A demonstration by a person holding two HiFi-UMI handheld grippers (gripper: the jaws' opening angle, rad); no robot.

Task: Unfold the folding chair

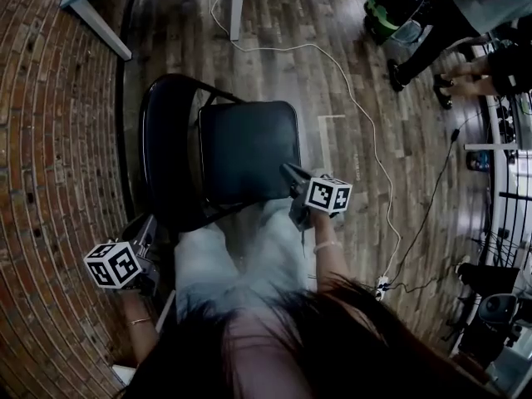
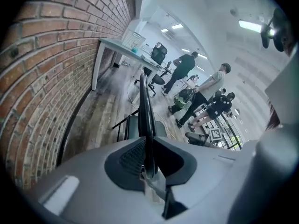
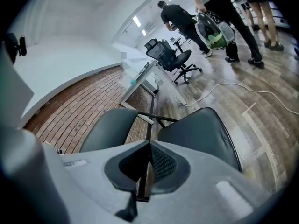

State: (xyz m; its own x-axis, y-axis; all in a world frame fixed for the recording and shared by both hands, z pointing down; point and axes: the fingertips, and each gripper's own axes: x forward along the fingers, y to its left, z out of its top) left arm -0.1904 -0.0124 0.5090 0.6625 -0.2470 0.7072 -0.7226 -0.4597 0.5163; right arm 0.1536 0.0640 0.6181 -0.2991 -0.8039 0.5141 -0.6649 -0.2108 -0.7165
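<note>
One rounded, seemingly vinyl-padded black folding chair

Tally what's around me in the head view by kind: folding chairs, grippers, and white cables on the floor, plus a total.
folding chair: 1
grippers: 2 (left gripper, right gripper)
white floor cable: 1
total: 4

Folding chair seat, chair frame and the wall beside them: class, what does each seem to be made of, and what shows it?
Seat: probably vinyl or faux-leather over padding; dark, with a soft sheen and rounded edges.
Frame: likely painted metal tube; thin, black and smooth.
Wall: brick; matt reddish-brown courses with paler mortar lines.
</note>
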